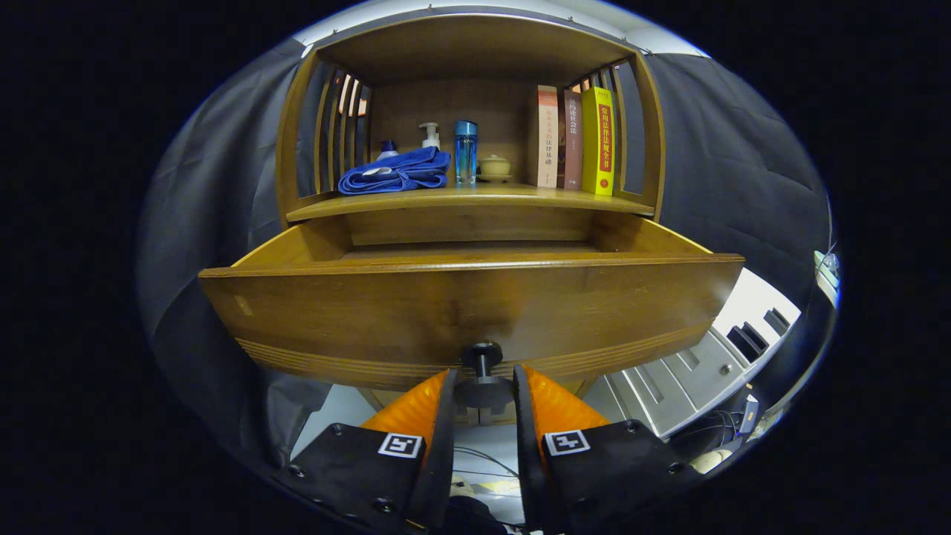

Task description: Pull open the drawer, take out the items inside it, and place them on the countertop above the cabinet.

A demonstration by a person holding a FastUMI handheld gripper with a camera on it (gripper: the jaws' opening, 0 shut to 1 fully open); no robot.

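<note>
Wooden drawer (475,312) stands pulled out; the tongs (481,392) pinch its knob (482,355). Pulling further could drag it off its rails.

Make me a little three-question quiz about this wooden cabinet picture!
1. True or false: the drawer is pulled open.
2. What sits between the gripper fingers? A) the drawer knob B) a book C) a bottle
3. Fill in: the folded cloth on the countertop is ____.

Key: 1 true; 2 A; 3 blue.
</note>
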